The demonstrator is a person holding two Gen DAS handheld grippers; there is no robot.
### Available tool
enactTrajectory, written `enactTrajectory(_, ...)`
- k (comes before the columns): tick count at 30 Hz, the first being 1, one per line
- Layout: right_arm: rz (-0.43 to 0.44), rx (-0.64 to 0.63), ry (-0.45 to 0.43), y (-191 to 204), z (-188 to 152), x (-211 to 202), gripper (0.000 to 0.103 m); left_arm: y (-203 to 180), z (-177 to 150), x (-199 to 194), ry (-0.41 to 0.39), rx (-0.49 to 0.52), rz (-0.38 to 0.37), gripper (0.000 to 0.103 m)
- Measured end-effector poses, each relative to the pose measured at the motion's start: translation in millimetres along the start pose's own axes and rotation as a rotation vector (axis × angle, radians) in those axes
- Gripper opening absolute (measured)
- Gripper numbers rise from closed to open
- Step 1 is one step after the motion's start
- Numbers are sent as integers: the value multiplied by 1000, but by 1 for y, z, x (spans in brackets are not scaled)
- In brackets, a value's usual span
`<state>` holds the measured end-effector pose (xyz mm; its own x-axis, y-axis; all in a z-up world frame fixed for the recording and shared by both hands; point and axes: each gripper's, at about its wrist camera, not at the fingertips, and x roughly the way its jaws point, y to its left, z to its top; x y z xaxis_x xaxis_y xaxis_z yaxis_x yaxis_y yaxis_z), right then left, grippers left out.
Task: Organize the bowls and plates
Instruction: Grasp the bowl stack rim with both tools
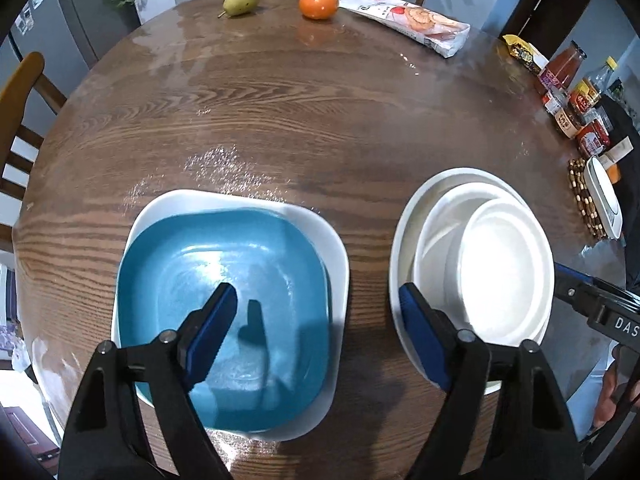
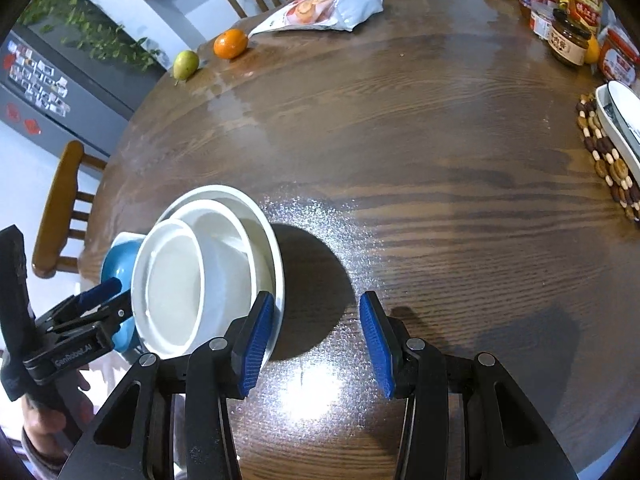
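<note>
Left wrist view: the left gripper (image 1: 320,320) hangs released, nothing between its jaws, over the gap between two stacks on the wooden counter (image 1: 320,120). At seven o'clock a blue square plate (image 1: 248,280) rests in a white square dish (image 1: 338,256); at four o'clock three white round bowls (image 1: 480,264) are nested. Right wrist view: the right gripper (image 2: 316,344), also released and empty, has one jaw just beside the bowls' rim. Glazed ceramic is likely stiff, heavy, slippery and breakable; grasp it at the rim.
</note>
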<state>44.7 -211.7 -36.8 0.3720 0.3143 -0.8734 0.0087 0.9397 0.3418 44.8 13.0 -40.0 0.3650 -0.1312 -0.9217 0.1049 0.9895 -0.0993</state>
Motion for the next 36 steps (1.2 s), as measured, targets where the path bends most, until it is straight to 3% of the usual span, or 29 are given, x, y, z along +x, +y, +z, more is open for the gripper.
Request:
enactTrajectory(1,-1,-4,-1,1,0,1,45,-2,1,-1,-5,8,-5,68)
enactTrajectory(6,5,-23,-6,8,1,4,43,-15,5,-3,-32,53,-21,25)
enactTrajectory(8,38,-20,9,8,2,7,38,-15,7,-1,-31,49,-43,17)
enactTrajectory(11,66,-42,20,13,1,8,28,-12,10,1,-18,31,-77,14)
enactTrajectory(14,83,-67,13,19,1,7,14,-11,12,5,3,10,-146,2)
enactTrajectory(28,64,-50,-32,24,-4,2,12,-22,8,-1,-42,18,-135,0)
enactTrajectory(36,72,-58,-72,25,-4,-16,12,-29,8,-19,-110,45,-110,0)
